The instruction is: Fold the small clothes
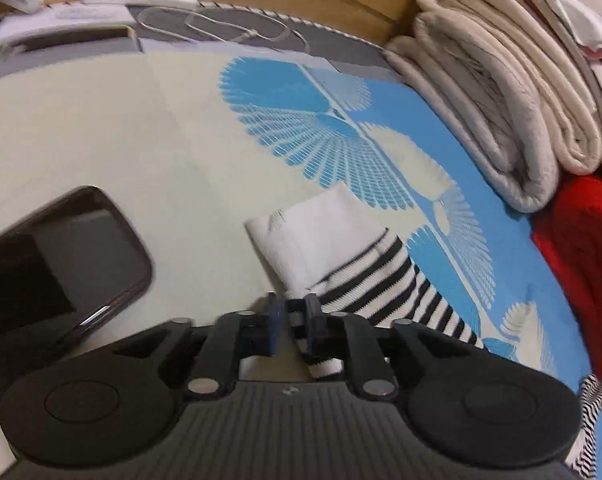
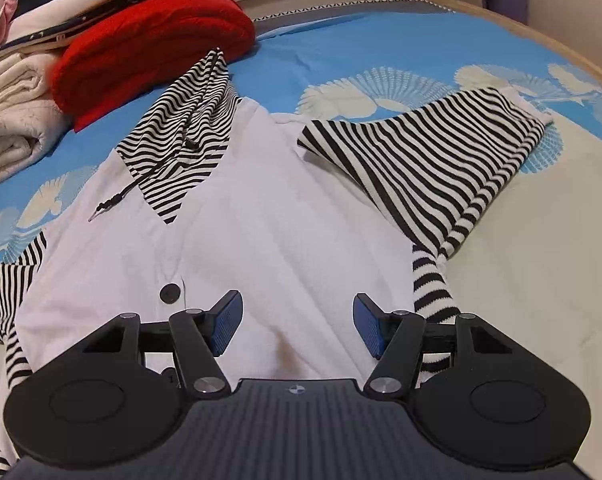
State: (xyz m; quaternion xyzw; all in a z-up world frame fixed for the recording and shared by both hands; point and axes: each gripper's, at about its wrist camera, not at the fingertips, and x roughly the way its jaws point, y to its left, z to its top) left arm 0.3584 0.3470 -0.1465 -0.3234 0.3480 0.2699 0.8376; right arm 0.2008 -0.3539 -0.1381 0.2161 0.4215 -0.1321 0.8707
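The white jacket (image 2: 261,216) lay spread flat on the bed (image 2: 381,48), folding barely begun. At its striped sleeve (image 1: 381,280), the left hand-held gripper (image 1: 293,320) pinched the fabric; over its front, the right hand-held gripper (image 2: 297,328) gaped wide, holding nothing. Beyond its hood (image 2: 185,120) sat a red sweater (image 2: 149,40).

left tool (image 1: 292,322) nearly closed, pinching; right tool (image 2: 297,330) spread wide.
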